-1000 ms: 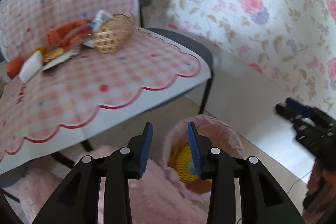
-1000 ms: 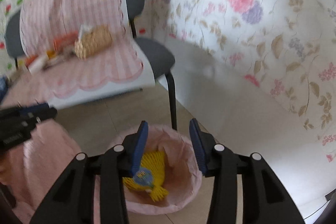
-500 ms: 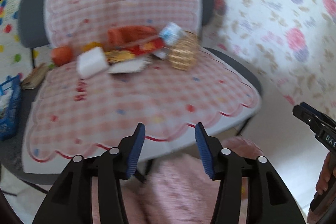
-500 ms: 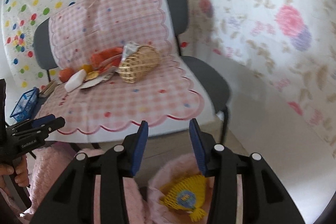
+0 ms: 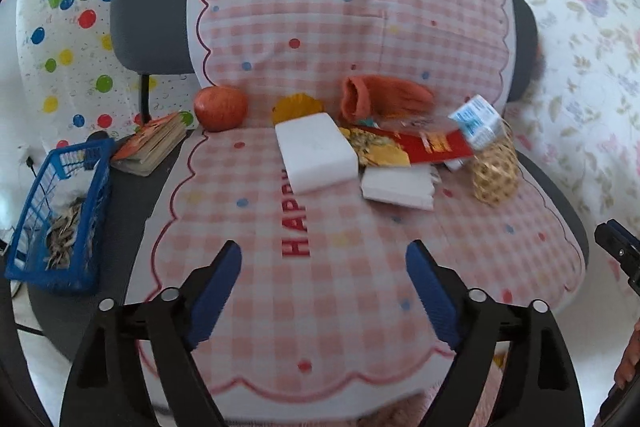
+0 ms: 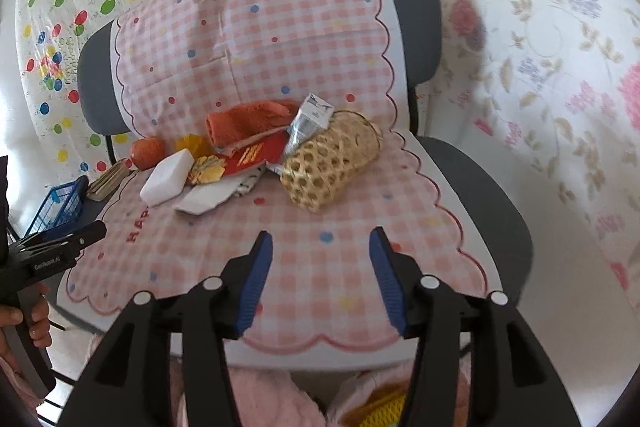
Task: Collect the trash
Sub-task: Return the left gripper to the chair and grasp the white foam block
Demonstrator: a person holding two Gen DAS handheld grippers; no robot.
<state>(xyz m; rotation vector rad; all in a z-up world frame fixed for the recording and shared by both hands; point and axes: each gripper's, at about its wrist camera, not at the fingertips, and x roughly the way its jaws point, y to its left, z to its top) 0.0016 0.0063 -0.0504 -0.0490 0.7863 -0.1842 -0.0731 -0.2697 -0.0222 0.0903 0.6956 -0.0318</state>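
The trash lies in a heap toward the back of the chair seat, ahead of both tongs: a white foam block (image 5: 316, 155), a yellow crumpled wrapper (image 5: 376, 149), a red packet (image 5: 434, 147), folded white paper (image 5: 398, 185), a small blue-and-white carton (image 5: 476, 121) and a woven bamboo basket (image 6: 330, 167) on its side. An orange cloth (image 5: 384, 97) and an apple (image 5: 220, 108) sit behind the heap.

The left tongs (image 5: 324, 281) hang above the pink checked cover (image 5: 360, 267), jaws spread wide after just opening, nothing between them. The right tongs (image 6: 320, 267) are about half open, also just widening, and empty; the basket is straight ahead of them.

Left of the left tongs stand a blue basket (image 5: 60, 211) and a small book (image 5: 154, 145) on a neighbouring grey seat.
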